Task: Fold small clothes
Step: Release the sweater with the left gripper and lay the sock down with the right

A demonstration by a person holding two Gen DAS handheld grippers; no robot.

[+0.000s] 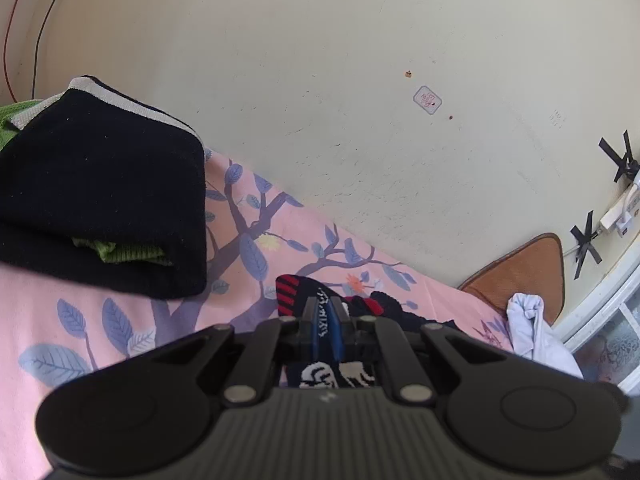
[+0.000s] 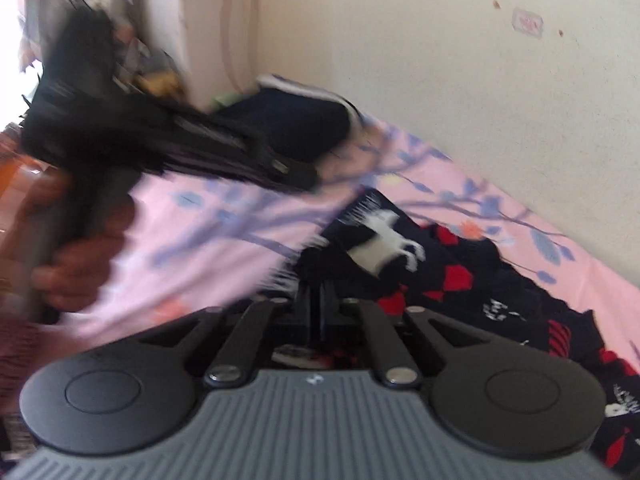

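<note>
Pink leaf-print bedsheet under a cream wall carries a soft, light navy knit garment with white horses, its edge pinched in the clamped left gripper and right gripper, likely drooping unless held by corners.

Our bed against a cream wall

We see a pink leaf-print sheet, a scuffed wall, a taped power strip.

We look down along each gripper's fingers, close over the pink bedsheet toward the cream wall, both views sharing the folded black garment.
</note>
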